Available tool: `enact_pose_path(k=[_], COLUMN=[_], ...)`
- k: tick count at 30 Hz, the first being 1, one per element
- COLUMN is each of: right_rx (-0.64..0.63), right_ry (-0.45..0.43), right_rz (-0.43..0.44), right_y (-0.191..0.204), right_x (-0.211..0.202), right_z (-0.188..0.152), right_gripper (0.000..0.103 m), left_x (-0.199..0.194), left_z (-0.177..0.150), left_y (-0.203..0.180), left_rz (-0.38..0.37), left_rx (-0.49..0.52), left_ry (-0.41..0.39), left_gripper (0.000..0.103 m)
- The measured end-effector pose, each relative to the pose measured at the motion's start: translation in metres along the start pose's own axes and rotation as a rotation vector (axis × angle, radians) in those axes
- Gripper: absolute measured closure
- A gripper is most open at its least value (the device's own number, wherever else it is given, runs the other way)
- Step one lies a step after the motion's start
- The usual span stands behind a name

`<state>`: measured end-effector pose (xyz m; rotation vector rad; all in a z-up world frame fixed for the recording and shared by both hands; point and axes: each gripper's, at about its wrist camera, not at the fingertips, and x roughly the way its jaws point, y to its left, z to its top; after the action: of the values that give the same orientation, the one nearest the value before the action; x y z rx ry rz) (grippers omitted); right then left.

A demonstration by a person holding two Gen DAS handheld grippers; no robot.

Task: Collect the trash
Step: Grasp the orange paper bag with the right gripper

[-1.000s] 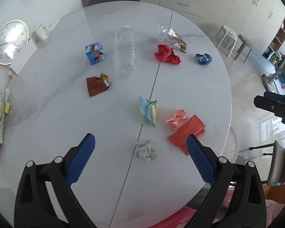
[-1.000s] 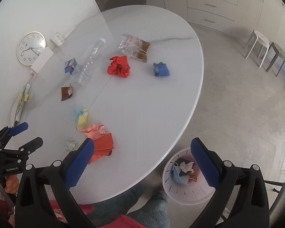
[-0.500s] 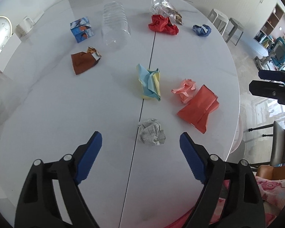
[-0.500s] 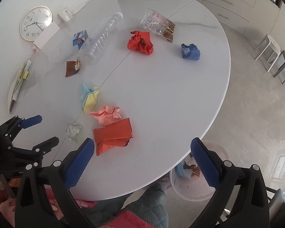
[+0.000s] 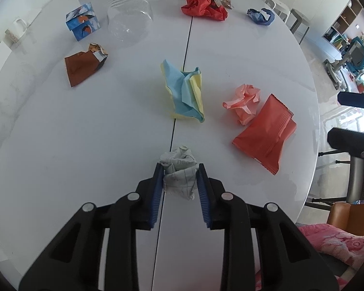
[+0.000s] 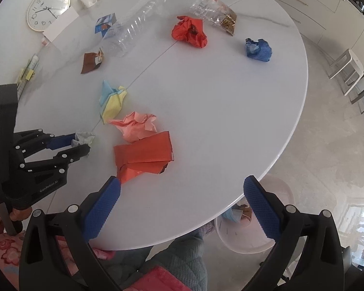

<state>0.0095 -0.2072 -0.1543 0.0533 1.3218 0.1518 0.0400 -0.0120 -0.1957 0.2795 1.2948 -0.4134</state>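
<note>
1. Grey crumpled paper, on the tabletop seam near its close edge, is pinched by the left gripper, whose jaws have just been closing.
2. Rightward lie a blue-yellow wad, pink wad and red wrapper; bare surface lies left.
3. The right gripper is spread, empty, over the edge.
4. A bin appears only in the right view.
</note>
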Motion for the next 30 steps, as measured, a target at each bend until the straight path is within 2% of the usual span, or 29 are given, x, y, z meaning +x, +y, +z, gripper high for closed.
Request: enact_pose_path(k=[7, 11, 14, 20, 25, 26, 28, 30], right_rx=[0.047, 0.073, 0.056, -0.083, -0.159, -0.159, -0.154, -0.154], right_ry=[0.053, 0.063, 0.058, 0.055, 0.033, 0.031, 0.029, 0.021], right_rz=[0.078, 0.075, 0.047, -0.053, -0.081, -0.075, -0.072, -0.072], right_y=[0.02, 0.032, 0.04, 0.059, 0.066, 0.065, 0.062, 0.059], right_x=[0.021, 0.029, 0.036, 0.055, 0.065, 0.066, 0.066, 0.063], right_z=[0.003, 0.009, 0.012, 0.012, 0.008, 0.008, 0.008, 0.008], right_gripper=[0.002, 0.002, 0.002, 0.002, 0.003, 0.004, 0.018, 0.023], left_x=[-0.019, -0.027, -0.03, -0.031, -0.028, -0.028, -0.028, -0.028], left_z=[-0.004, -0.005, -0.005, -0.006, -0.007, -0.008, -0.008, -0.008], left_y=[0.019, 0.024, 0.027, 0.036, 0.041, 0.042, 0.043, 0.042], left_rz=[-0.022, -0.04, -0.057, -0.09, -0.095, -0.096, -0.092, -0.089], left_rx=[-0.073, -0.066, -0.043, -0.012, -0.014, -0.017, -0.019, -0.02], left_ry=[-0.038, -0.059, -0.061, -0.057, -0.053, -0.053, -0.052, -0.053], left_gripper=[0.076, 0.075, 0.075, 0.075, 0.075, 0.075, 0.075, 0.075])
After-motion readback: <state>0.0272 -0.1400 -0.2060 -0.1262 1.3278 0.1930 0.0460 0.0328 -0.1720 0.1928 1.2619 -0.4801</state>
